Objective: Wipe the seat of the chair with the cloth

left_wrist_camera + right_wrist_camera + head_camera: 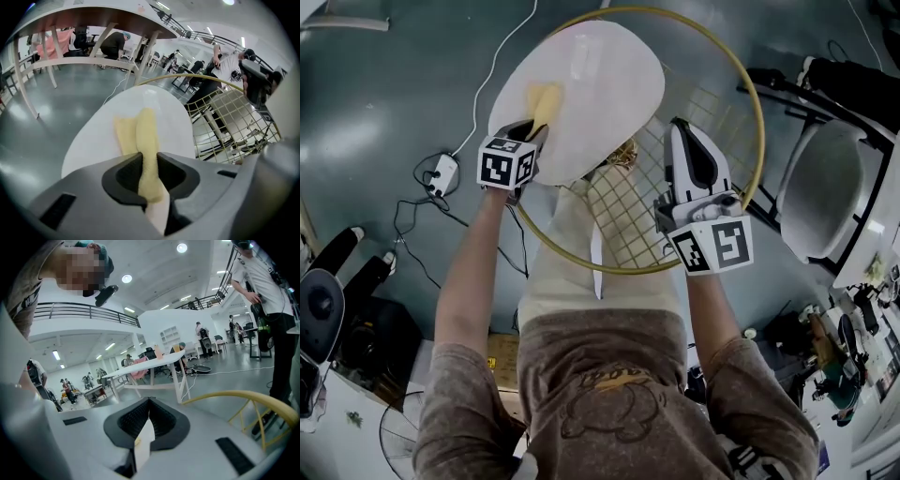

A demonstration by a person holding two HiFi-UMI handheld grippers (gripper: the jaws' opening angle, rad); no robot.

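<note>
The chair's white oval seat [600,84] lies in front of me in the head view, ringed by a yellow hoop with a wire-grid back [628,216]. A yellow cloth [546,101] rests on the seat's left part. My left gripper [534,128] is shut on the cloth's near end at the seat's edge. In the left gripper view the cloth [146,140] runs from between the jaws out over the seat [89,140]. My right gripper [682,129] hovers over the wire back, shut and holding nothing. In the right gripper view [149,403] its pads meet, with the yellow hoop [234,397] beside it.
A second white chair [825,187] with a black frame stands at the right. A power strip [442,173] with cables lies on the grey floor at the left, with black equipment [323,300] further left. A white table [93,18] and several people stand beyond.
</note>
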